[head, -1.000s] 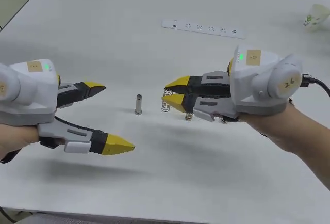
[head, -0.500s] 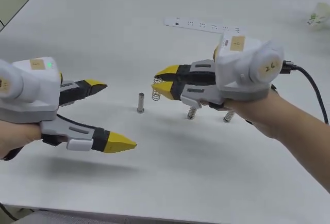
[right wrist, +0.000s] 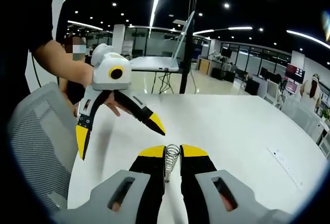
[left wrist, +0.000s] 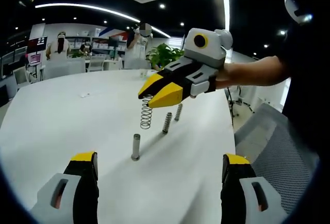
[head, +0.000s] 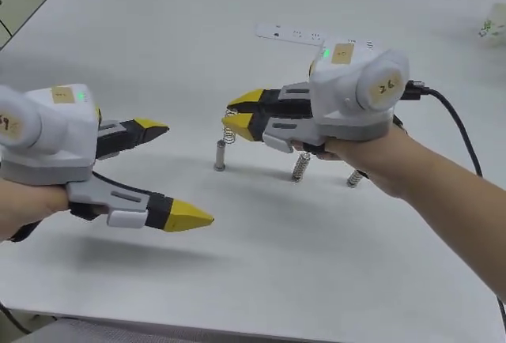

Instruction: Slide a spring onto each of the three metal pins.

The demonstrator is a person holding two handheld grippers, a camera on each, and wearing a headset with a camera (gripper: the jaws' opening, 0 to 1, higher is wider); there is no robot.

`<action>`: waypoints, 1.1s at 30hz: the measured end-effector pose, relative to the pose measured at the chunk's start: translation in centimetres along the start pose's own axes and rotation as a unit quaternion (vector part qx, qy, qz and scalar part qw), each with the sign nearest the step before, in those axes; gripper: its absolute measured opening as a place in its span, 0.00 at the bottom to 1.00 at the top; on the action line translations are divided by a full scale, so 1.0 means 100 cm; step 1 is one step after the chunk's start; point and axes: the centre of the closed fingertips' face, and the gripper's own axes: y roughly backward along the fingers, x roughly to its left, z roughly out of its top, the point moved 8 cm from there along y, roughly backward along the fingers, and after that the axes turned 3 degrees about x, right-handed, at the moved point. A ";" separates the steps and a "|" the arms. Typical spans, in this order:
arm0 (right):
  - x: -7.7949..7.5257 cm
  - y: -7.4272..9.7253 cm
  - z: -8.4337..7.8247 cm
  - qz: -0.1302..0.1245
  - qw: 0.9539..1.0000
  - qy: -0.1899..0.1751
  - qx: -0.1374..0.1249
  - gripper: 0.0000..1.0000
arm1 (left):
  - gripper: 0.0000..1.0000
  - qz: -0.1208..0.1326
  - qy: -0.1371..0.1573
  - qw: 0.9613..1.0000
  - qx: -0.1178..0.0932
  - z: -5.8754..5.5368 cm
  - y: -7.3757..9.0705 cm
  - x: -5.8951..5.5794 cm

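A bare metal pin (head: 220, 156) stands upright on the white table (head: 158, 35). My right gripper (head: 239, 114) is shut on a spring (head: 228, 127), which hangs just above and slightly right of that pin. In the right gripper view the spring (right wrist: 171, 157) is pinched between the yellow tips. Two more pins wearing springs (head: 301, 167) (head: 356, 177) stand under my right hand. My left gripper (head: 172, 173) hovers open at the left, with nothing between its tips. From the left gripper view, the bare pin (left wrist: 135, 146) stands ahead with the held spring (left wrist: 147, 113) above it.
A white power strip (head: 296, 35) lies at the back of the table. A black cable (head: 466, 145) trails from the right gripper. A crumpled wrapper (head: 494, 23) sits at the far right edge. Office chairs and people show in the background of the gripper views.
The right gripper has lifted and moved left with the spring, from beside the two sprung pins to just above the bare pin. The left gripper has barely moved.
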 end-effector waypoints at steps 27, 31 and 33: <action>0.000 -0.018 -0.012 0.000 1.000 -0.018 0.015 0.08 | 0.98 0.007 0.008 1.000 -0.001 -0.003 0.004 0.003; 0.001 -0.019 -0.016 -0.001 0.999 -0.030 0.017 0.08 | 0.98 0.007 0.008 1.000 -0.001 -0.003 0.004 0.003; 0.001 -0.020 -0.019 -0.003 0.999 -0.036 0.019 0.08 | 0.98 0.007 0.008 1.000 -0.001 -0.003 0.004 0.003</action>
